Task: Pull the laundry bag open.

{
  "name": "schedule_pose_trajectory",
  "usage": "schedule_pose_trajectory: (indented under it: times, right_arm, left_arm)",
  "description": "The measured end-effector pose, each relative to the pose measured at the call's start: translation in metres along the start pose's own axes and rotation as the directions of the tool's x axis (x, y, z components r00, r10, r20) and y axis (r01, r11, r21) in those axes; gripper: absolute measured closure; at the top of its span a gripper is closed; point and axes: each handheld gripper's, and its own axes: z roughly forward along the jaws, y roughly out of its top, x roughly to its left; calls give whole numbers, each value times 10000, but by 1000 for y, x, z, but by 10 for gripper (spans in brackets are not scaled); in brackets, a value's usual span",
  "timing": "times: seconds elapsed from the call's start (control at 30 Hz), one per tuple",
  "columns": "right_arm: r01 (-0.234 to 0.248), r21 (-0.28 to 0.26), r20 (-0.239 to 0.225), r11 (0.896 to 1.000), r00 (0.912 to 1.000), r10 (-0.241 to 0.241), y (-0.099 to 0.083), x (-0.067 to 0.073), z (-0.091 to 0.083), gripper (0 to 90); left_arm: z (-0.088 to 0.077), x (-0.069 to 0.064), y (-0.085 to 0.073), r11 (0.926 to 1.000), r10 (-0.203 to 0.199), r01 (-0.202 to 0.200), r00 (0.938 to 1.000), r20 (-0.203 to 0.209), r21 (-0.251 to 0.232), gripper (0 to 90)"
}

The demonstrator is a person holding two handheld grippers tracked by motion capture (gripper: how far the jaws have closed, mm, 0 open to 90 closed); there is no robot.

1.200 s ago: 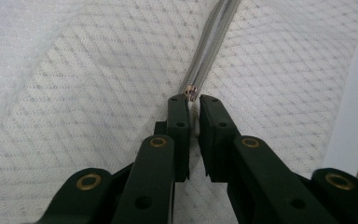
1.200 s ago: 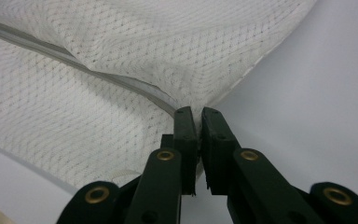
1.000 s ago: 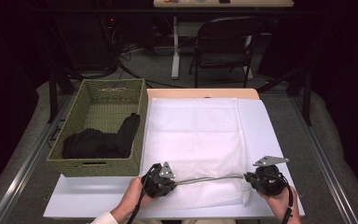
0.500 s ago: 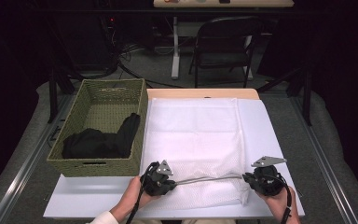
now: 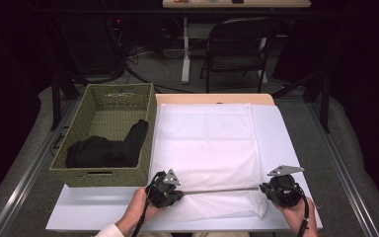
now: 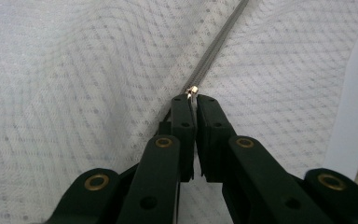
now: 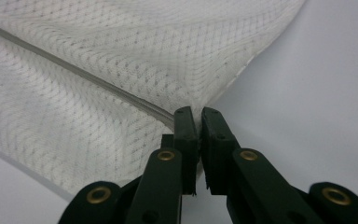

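Black tongs with brass rivets, grey three-cornered plates, white cuff.

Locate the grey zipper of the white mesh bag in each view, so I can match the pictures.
High view: zipper runs level near the bottom, between both grippers.
Left gripper view: zipper slants from top right down to the jaws.
Right gripper view: zipper slants from upper left down to the jaws.
Shared landmark: white mesh bag.

Basket walls off left side; table right of mesh bag free.
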Motion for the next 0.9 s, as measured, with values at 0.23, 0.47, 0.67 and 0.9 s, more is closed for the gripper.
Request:
schedule_pose_trajectory:
  times: [0.23, 0.47, 0.67, 0.9]
  right_arm:
    - [70, 261, 83, 9996, 9999, -72, 2, 3, 4, 859]
    - [114, 489, 275, 9987, 9995, -128, 4, 7, 10, 860]
    - [274, 35, -864, 9996, 9959, -270, 5, 8, 9, 854]
    - [289, -170, -1021, 9994, 9943, -305, 4, 7, 7, 846]
  left_arm:
    - [-3, 0, -4, 10000, -79, 79, 10000, -5, -60, 866]
    - [-4, 2, -5, 10000, -41, 41, 10000, -14, 54, 865]
    - [0, 5, -1, 9999, -119, 119, 9999, 4, 29, 859]
    - [6, 1, 3, 9997, -128, 129, 9999, 69, -183, 816]
